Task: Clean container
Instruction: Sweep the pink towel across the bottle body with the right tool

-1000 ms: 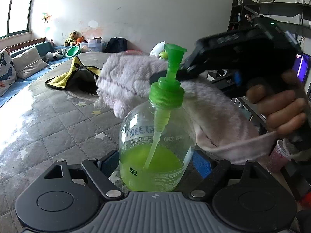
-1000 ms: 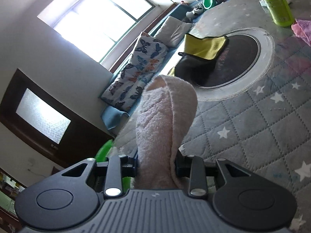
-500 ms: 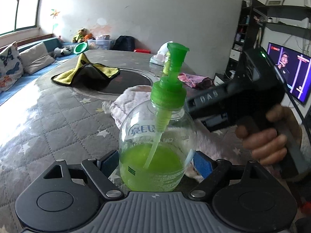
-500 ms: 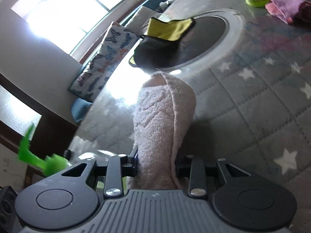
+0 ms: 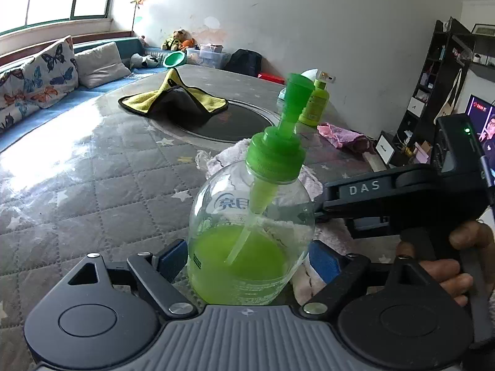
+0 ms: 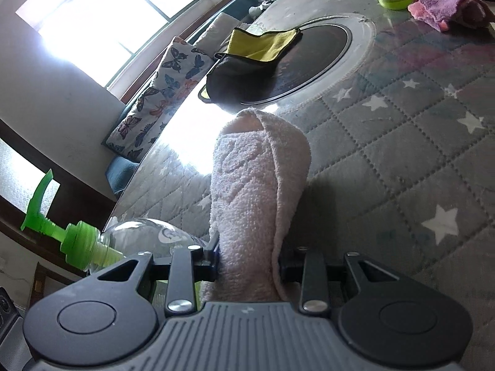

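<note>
A clear pump bottle (image 5: 247, 232) with a green pump head (image 5: 294, 99) and green liquid in its lower half leans to the right between the fingers of my left gripper (image 5: 247, 256). The blue pads (image 5: 321, 259) touch its sides while the jaws are opening slowly. My right gripper (image 6: 249, 266) is shut on a rolled pale pink towel (image 6: 256, 185). In the left wrist view the towel (image 5: 216, 157) lies against the far side of the bottle, low down. The right wrist view shows the bottle (image 6: 148, 235) just left of its fingers. A hand (image 5: 448, 266) holds the right tool.
The table has a grey quilted cover with stars (image 5: 92, 185) and a round dark inset (image 5: 235, 120). A yellow-and-black cloth (image 5: 173, 102) lies on the inset's far side. A second green bottle (image 5: 315, 105) and a pink-purple cloth (image 5: 340, 133) sit at the back right.
The right gripper and its towel have come down from beside the pump head to the bottle's lower far side. The bottle has tilted right. The left jaws stand slightly wider.
</note>
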`<state>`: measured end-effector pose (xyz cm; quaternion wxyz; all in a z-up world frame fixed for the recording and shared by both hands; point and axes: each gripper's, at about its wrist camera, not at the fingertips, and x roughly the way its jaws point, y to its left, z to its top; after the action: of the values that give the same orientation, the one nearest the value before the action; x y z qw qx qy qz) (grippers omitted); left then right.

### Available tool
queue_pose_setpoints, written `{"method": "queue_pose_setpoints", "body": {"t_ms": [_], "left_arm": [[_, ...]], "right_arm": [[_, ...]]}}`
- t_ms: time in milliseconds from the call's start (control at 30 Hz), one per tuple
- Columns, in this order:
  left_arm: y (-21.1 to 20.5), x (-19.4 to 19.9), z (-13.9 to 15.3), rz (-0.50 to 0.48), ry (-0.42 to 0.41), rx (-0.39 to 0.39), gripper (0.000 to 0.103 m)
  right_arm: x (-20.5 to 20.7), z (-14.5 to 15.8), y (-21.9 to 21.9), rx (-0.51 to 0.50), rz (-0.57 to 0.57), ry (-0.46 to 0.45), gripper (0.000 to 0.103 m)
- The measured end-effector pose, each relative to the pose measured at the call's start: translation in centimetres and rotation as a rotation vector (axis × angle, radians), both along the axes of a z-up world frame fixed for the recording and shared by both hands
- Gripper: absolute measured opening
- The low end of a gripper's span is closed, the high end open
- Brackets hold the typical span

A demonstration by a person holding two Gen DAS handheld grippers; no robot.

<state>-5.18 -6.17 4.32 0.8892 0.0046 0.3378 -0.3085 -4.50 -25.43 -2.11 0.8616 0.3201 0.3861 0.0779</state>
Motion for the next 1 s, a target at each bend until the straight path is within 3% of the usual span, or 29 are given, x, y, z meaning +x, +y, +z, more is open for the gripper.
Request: {"method": "queue_pose_setpoints", "body": {"t_ms": [233, 600, 800, 1000], "left_arm": [[0.5, -0.1, -0.2, -0.081, -0.033, 0.005, 0.086], [0.5, 0.4, -0.5, -0.207, -0.071, 0.008, 0.086], [0.7, 0.5, -0.9, -0.210, -0.068, 0.001, 0.086], [0.6, 0.5, -0.9, -0.204, -0.068, 0.004, 0.086]], "right_arm": [[-1.2, 0.4, -0.9, 0.061, -0.009, -0.012, 0.032], [-0.9, 5.9, -0.8, 0.139, 0.081, -0.172, 0.032], [1.4, 5.0, 0.0, 0.112, 0.095, -0.149, 0.033], [2.3, 2.8, -0.6, 0.079, 0.052, -0.070, 0.032]]}}
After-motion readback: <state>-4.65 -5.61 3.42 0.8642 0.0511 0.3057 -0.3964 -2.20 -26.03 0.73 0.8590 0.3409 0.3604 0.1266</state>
